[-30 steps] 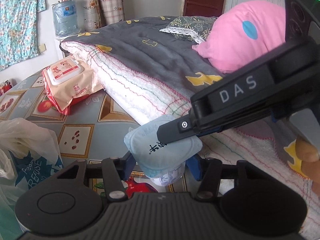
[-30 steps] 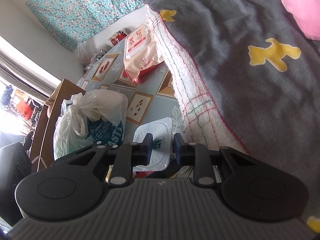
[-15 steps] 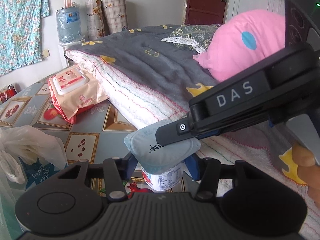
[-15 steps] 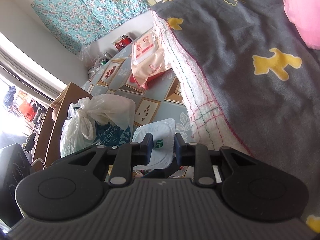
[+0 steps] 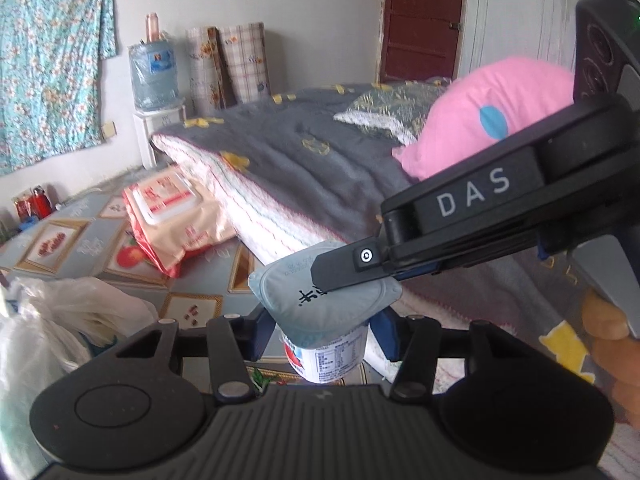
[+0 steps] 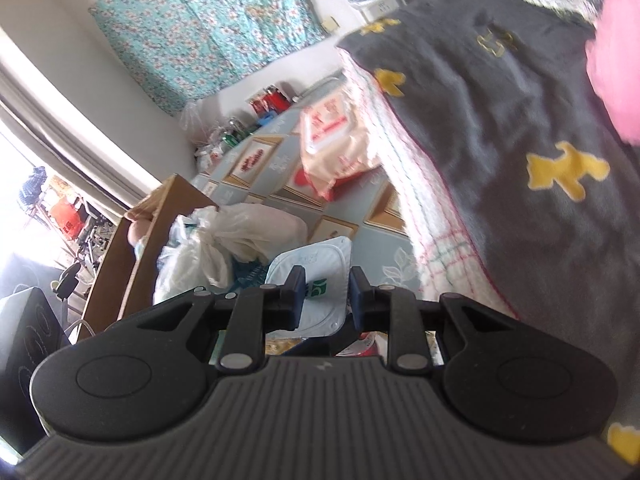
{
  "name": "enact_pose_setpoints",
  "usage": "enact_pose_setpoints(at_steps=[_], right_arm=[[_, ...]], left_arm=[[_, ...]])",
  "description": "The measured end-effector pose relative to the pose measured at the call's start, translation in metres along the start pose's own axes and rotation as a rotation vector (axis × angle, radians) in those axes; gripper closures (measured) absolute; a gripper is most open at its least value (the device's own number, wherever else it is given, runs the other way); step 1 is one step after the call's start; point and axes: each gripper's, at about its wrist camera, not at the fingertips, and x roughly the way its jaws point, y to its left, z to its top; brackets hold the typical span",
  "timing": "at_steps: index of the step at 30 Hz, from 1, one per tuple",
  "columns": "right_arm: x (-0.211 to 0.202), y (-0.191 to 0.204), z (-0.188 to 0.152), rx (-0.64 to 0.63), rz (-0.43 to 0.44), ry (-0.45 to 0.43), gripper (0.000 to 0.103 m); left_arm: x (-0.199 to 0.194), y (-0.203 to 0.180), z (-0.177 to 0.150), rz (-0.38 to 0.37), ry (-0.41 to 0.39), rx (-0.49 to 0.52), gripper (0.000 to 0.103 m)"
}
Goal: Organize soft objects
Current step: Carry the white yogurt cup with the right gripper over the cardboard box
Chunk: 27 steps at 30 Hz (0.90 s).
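One yogurt cup (image 5: pixel 326 344) is clamped at its body by the left tongs (image 5: pixel 320 334), low at 6 o'clock, above the patterned surface (image 5: pixel 80 248); its foil lid (image 5: pixel 320 300) is pinched at the rim by the right tongs (image 6: pixel 324 300), set narrow. The lid could tear off and spill if the hands part. One wipes pack (image 5: pixel 176 212) sits at 10 o'clock, one pink pillow (image 5: pixel 480 120) at 2 o'clock

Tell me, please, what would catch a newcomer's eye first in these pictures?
Most likely the yogurt cup front and centre, gripped by the left gripper while the right gripper reaches over its foil lid. Behind it, a bright pink pillow sits on the grey blanket at upper right.
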Motion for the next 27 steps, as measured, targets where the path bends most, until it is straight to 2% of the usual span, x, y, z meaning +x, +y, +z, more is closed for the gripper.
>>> enact_pose_setpoints(at_steps=[9,15,21,27], right_arm=[[-0.032,0.065,0.013,-0.127,0.078,-0.034,0.079],[-0.033,0.131,0.021,-0.236,0.175,-0.005,0.079],[0.004,0.218,0.023,-0.344,0.313,0.102,0.078],[0.075,0.311,0.013,-0.398,0.455,0.303,0.078]], left_arm=[[-0.064,0.011,0.017,0.088,-0.096,-0.009,0.050],[-0.115,0.037,0.021,0.198,-0.133,-0.056,0.050],[-0.164,0.091,0.014,0.343,-0.114,-0.156,0.050],[-0.208,0.163,-0.011,0.497,-0.028,-0.294,0.050]])
